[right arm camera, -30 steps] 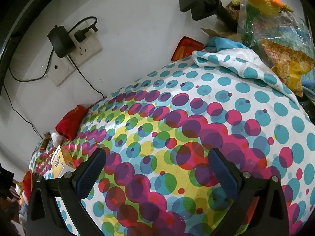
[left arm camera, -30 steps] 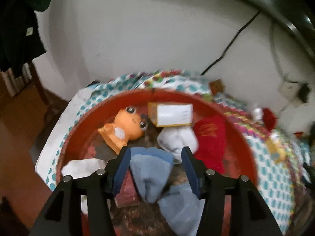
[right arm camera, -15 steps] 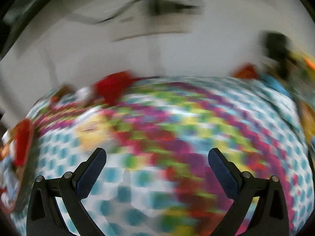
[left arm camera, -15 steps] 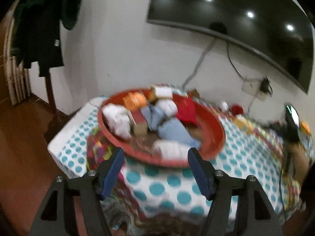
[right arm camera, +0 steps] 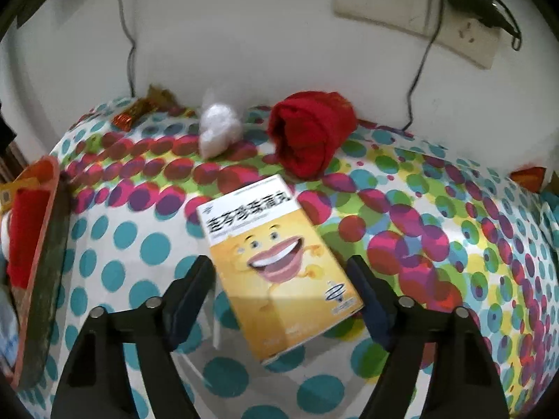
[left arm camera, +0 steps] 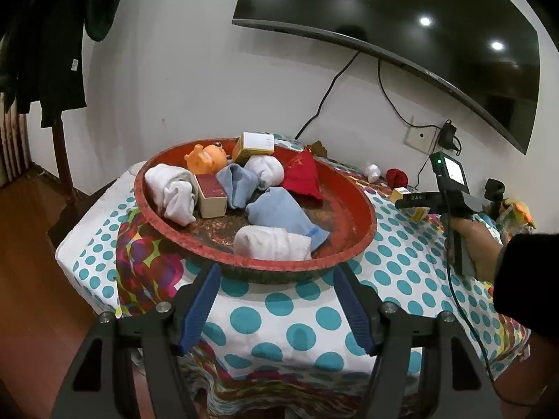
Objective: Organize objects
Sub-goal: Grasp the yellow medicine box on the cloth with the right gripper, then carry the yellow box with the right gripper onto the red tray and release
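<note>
Over the table's right part: right gripper (right arm camera: 279, 300) sits low over the yellow box (right arm camera: 279, 265), which lies flat on the dotted cloth (right arm camera: 454, 230), between the basin (right arm camera: 49, 230) and the wall.
Changed, right: a second ago this view showed only cloth and the far clutter; now the box fills the gap between the fingers. Jaws were at full spread, now closing, box between them, pads not yet touching its sides.
Changed, left: left gripper (left arm camera: 276, 307) was down in the basin with a blue sock (left arm camera: 276, 209) between its fingers; now it is pulled back off the table's near edge, released, nothing in it. The sock lies in the basin, so that drop looks done.
Meaning: my read is the box is the next pick, probably bound for the basin with the rest.
Basin, table's left end: white socks (left arm camera: 272, 244), blue socks, red cloth (left arm camera: 304, 178), orange toy (left arm camera: 206, 160), red box (left arm camera: 211, 195), yellow-white box (left arm camera: 255, 143).
Still loose by the wall edge: red sock roll (right arm camera: 311, 136), white bundle (right arm camera: 218, 129), foil wrapper (right arm camera: 129, 115).
Writing, yellow box: one line of large dark Chinese characters across the white top band, blurred, not readable with confidence; smiling cartoon face below; small swirl logo at the lower corner.
Writing, elsewhere: "DAS" partly visible on the right tool body in the left view; the TV (left arm camera: 401, 28) rim mark is too small to read.
Risk: box lies skewed to the jaws, so it may twist as they close.
</note>
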The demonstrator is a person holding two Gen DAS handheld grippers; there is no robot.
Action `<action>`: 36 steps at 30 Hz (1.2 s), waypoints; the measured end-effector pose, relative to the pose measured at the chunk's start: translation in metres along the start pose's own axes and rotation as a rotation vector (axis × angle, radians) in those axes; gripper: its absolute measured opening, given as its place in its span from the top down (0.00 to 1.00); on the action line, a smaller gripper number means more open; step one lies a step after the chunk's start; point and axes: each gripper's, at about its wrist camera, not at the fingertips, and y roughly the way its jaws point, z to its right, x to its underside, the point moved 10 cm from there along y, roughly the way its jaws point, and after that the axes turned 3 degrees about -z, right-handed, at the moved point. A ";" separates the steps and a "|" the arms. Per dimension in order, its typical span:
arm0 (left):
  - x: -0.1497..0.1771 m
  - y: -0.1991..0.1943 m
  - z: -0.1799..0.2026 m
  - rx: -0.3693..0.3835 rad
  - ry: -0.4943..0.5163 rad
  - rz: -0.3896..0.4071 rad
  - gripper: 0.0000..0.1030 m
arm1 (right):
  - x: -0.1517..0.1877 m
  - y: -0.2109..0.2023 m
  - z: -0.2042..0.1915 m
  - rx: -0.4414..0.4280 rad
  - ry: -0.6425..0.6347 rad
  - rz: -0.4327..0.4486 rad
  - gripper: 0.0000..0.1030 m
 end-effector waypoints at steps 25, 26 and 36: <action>0.025 -0.025 0.033 -0.055 0.074 0.016 0.33 | 0.011 -0.110 0.056 0.232 0.098 0.130 0.49; 0.030 -0.025 0.036 -0.052 0.081 0.008 0.33 | 0.011 -0.116 0.059 0.236 0.104 0.135 0.49; 0.041 -0.025 0.043 -0.036 0.090 -0.017 0.33 | 0.003 -0.168 0.059 0.266 0.098 0.193 0.49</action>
